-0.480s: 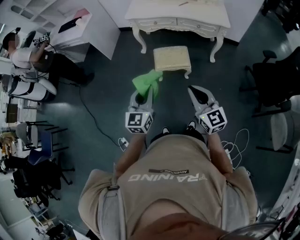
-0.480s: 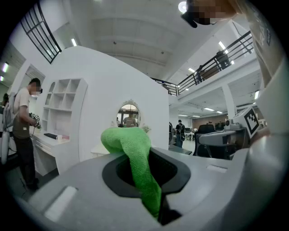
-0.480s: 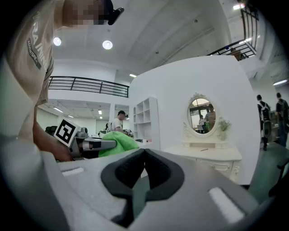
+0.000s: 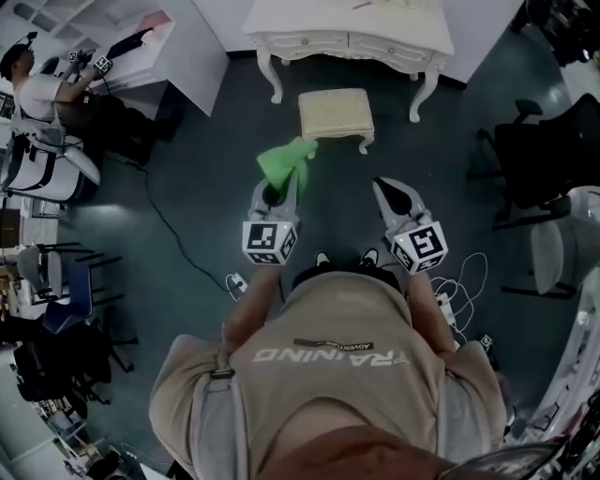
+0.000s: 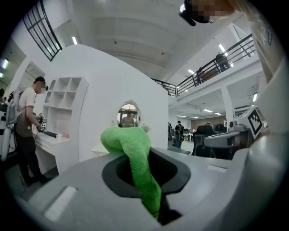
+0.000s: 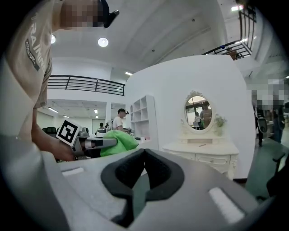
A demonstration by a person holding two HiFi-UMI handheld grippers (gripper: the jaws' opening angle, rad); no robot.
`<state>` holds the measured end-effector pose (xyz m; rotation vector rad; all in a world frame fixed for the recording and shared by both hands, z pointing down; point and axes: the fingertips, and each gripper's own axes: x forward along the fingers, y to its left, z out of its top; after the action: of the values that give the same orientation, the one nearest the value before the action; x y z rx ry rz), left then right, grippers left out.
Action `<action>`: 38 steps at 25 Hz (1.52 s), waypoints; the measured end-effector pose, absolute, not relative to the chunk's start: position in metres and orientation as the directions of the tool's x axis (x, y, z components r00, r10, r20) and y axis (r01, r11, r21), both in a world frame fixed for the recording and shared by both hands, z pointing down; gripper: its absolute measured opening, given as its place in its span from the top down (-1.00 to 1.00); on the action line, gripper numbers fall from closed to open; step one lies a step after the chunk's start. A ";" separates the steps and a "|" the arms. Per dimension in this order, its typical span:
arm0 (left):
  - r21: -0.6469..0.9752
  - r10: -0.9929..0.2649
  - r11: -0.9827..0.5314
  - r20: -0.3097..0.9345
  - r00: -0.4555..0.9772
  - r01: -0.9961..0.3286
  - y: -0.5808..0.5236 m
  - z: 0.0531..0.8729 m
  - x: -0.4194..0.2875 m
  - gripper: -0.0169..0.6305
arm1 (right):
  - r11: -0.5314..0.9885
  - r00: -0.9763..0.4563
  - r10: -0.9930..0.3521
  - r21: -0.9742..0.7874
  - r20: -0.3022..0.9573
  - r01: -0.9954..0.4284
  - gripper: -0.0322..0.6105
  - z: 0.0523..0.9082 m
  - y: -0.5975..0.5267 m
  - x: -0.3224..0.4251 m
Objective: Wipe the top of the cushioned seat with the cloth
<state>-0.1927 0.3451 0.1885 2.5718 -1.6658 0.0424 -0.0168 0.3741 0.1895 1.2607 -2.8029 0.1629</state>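
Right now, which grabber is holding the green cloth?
The left gripper: its jaws pinch the green cloth. The right gripper is shut on nothing.

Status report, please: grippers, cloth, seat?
Left gripper shut on green cloth. Right gripper shut, empty. Cushioned seat ahead, cloth not on it. Nothing between.

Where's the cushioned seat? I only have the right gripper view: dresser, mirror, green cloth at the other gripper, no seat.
Observer: In the head view the cushioned seat stands on the floor in front of the dresser, ahead of the left gripper and the right gripper.
Operator: Cloth on it?
Observer: No. The cloth hangs from the left gripper, short of the seat's near left corner, over the floor.
Operator: Jaws really clamped?
Observer: Yes. The left gripper view shows its jaws shut on the cloth, with a fold bulging out above them.
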 end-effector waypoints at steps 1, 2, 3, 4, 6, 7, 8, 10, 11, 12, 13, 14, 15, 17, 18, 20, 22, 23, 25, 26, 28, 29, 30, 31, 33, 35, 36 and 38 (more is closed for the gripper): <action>0.051 -0.911 -0.405 0.065 0.407 -0.913 0.346 0.186 -0.192 0.80 | 0.663 -0.666 -0.739 -0.068 0.099 -0.746 0.89 0.187 0.373 -0.017; 0.051 -0.911 -0.404 0.063 0.407 -0.913 0.347 0.185 -0.190 0.80 | 0.665 -0.668 -0.738 -0.064 0.096 -0.744 0.89 0.184 0.372 -0.017; 0.051 -0.911 -0.405 0.062 0.407 -0.913 0.348 0.185 -0.188 0.80 | 0.667 -0.669 -0.737 -0.059 0.092 -0.743 0.89 0.182 0.371 -0.016; 0.052 -0.911 -0.405 0.063 0.408 -0.913 0.350 0.186 -0.185 0.80 | 0.668 -0.670 -0.737 -0.055 0.086 -0.742 0.89 0.180 0.371 -0.015; 0.055 -0.911 -0.404 0.066 0.407 -0.913 0.354 0.190 -0.181 0.80 | 0.670 -0.672 -0.736 -0.051 0.084 -0.740 0.89 0.181 0.372 -0.012; 0.058 -0.911 -0.403 0.068 0.407 -0.913 0.355 0.192 -0.180 0.80 | 0.671 -0.673 -0.735 -0.049 0.088 -0.740 0.89 0.182 0.372 -0.011; 0.060 -0.911 -0.404 0.069 0.407 -0.913 0.356 0.193 -0.179 0.80 | 0.672 -0.673 -0.734 -0.046 0.092 -0.739 0.89 0.183 0.372 -0.011; 0.063 -0.907 -0.410 0.072 0.414 -0.910 0.355 0.195 -0.180 0.80 | 0.672 -0.673 -0.733 -0.046 0.099 -0.739 0.89 0.185 0.371 -0.012; 0.064 -0.905 -0.416 0.073 0.420 -0.907 0.354 0.195 -0.182 0.80 | 0.671 -0.672 -0.734 -0.047 0.102 -0.740 0.89 0.185 0.370 -0.015; 0.064 -0.902 -0.422 0.075 0.426 -0.904 0.353 0.196 -0.185 0.80 | 0.669 -0.670 -0.735 -0.047 0.106 -0.742 0.89 0.185 0.368 -0.019; 0.063 -0.898 -0.428 0.077 0.432 -0.901 0.351 0.197 -0.188 0.80 | 0.668 -0.668 -0.736 -0.047 0.110 -0.743 0.89 0.185 0.366 -0.024; 0.060 -0.895 -0.435 0.079 0.439 -0.898 0.349 0.198 -0.191 0.80 | 0.666 -0.666 -0.737 -0.046 0.115 -0.744 0.89 0.186 0.365 -0.029; 0.057 -0.892 -0.442 0.080 0.446 -0.895 0.347 0.200 -0.193 0.80 | 0.664 -0.664 -0.738 -0.044 0.121 -0.746 0.89 0.189 0.363 -0.033; 0.048 -0.884 -0.457 0.083 0.460 -0.888 0.342 0.206 -0.197 0.80 | 0.660 -0.658 -0.741 -0.038 0.130 -0.750 0.89 0.194 0.360 -0.039; 0.046 -0.880 -0.464 0.086 0.466 -0.885 0.339 0.209 -0.199 0.80 | 0.658 -0.655 -0.743 -0.034 0.134 -0.753 0.89 0.197 0.358 -0.043; 0.052 -0.873 -0.476 0.097 0.479 -0.878 0.335 0.215 -0.204 0.80 | 0.652 -0.649 -0.748 -0.032 0.142 -0.758 0.89 0.202 0.357 -0.049; 0.060 -0.865 -0.487 0.107 0.491 -0.871 0.328 0.220 -0.207 0.80 | 0.642 -0.641 -0.753 -0.045 0.147 -0.765 0.89 0.205 0.352 -0.052; 0.061 -0.861 -0.492 0.110 0.496 -0.868 0.323 0.222 -0.208 0.80 | 0.638 -0.637 -0.756 -0.051 0.150 -0.768 0.89 0.207 0.348 -0.052; 0.059 -0.857 -0.498 0.120 0.501 -0.865 0.313 0.227 -0.206 0.80 | 0.637 -0.637 -0.754 -0.061 0.158 -0.769 0.89 0.210 0.339 -0.050; 0.058 -0.857 -0.497 0.126 0.500 -0.866 0.308 0.230 -0.204 0.80 | 0.641 -0.642 -0.750 -0.065 0.161 -0.765 0.89 0.212 0.334 -0.048; 0.057 -0.860 -0.489 0.136 0.492 -0.870 0.296 0.235 -0.197 0.80 | 0.654 -0.655 -0.739 -0.071 0.158 -0.754 0.89 0.215 0.322 -0.041; 0.058 -0.863 -0.482 0.139 0.485 -0.874 0.289 0.237 -0.193 0.80 | 0.659 -0.661 -0.734 -0.074 0.154 -0.749 0.89 0.216 0.315 -0.036; 0.060 -0.868 -0.472 0.143 0.476 -0.880 0.283 0.237 -0.189 0.80 | 0.663 -0.666 -0.730 -0.077 0.151 -0.744 0.89 0.217 0.306 -0.031; 0.061 -0.873 -0.461 0.147 0.465 -0.885 0.276 0.237 -0.185 0.80 | 0.667 -0.671 -0.727 -0.080 0.148 -0.741 0.89 0.217 0.297 -0.026; 0.053 -0.881 -0.446 0.152 0.449 -0.893 0.262 0.235 -0.173 0.80 | 0.673 -0.677 -0.722 -0.084 0.141 -0.735 0.89 0.218 0.277 -0.012; 0.037 -0.886 -0.438 0.154 0.438 -0.898 0.245 0.233 -0.158 0.80 | 0.680 -0.686 -0.717 -0.088 0.125 -0.728 0.89 0.218 0.255 0.003; 0.032 -0.889 -0.433 0.153 0.432 -0.901 0.237 0.232 -0.150 0.80 | 0.686 -0.692 -0.713 -0.092 0.117 -0.722 0.89 0.219 0.246 0.011; 0.035 -0.895 -0.420 0.146 0.421 -0.907 0.222 0.230 -0.133 0.80 | 0.700 -0.707 -0.699 -0.101 0.108 -0.707 0.89 0.223 0.228 0.028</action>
<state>-0.1326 0.2221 0.2298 2.5551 -1.6270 0.1586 0.0280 0.2283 0.2227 1.1752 -2.8397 0.2077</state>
